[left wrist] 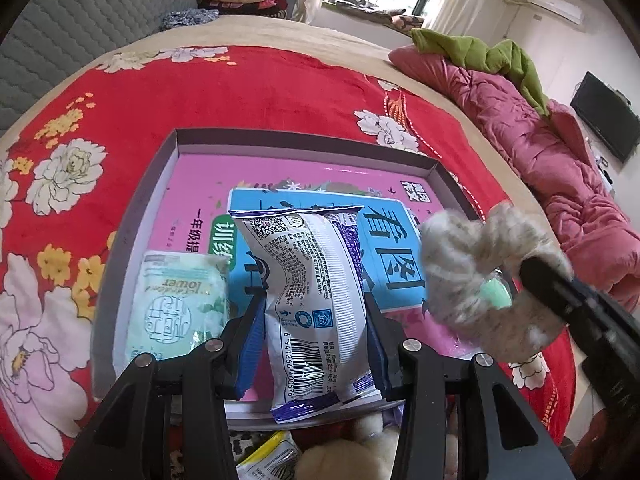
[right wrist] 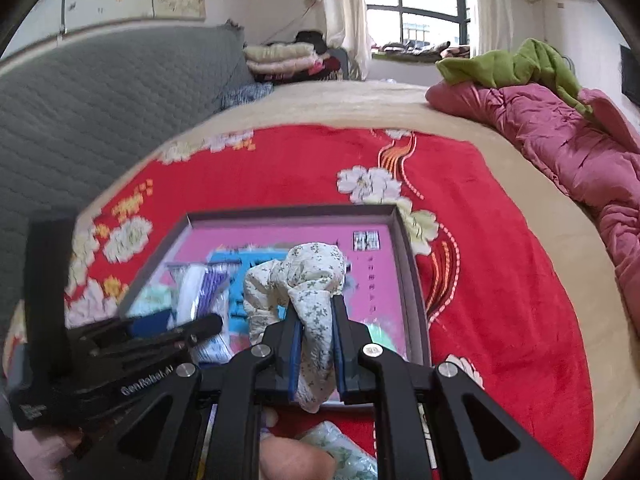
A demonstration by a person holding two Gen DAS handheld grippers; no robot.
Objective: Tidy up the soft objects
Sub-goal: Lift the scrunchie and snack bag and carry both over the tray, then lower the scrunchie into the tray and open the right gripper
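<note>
Gripped between the left tongs [left wrist: 316, 320] is a white and purple snack packet [left wrist: 316, 300], pinched across its middle: light, puffy and slick, so a hold near its waist looks safest. Right tongs [right wrist: 316, 344] stand narrow, clamped on a floral cloth bundle [right wrist: 304, 280], soft and limp, which hangs over the shallow box [left wrist: 304, 140]. Inside the box lie a green tissue pack [left wrist: 176, 304] and pink and blue books [left wrist: 392, 256], all resting on the red floral bed cover [left wrist: 240, 88].

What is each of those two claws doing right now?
Left gripper: closed on a white snack packet.
Right gripper: closed on a floral cloth.
</note>
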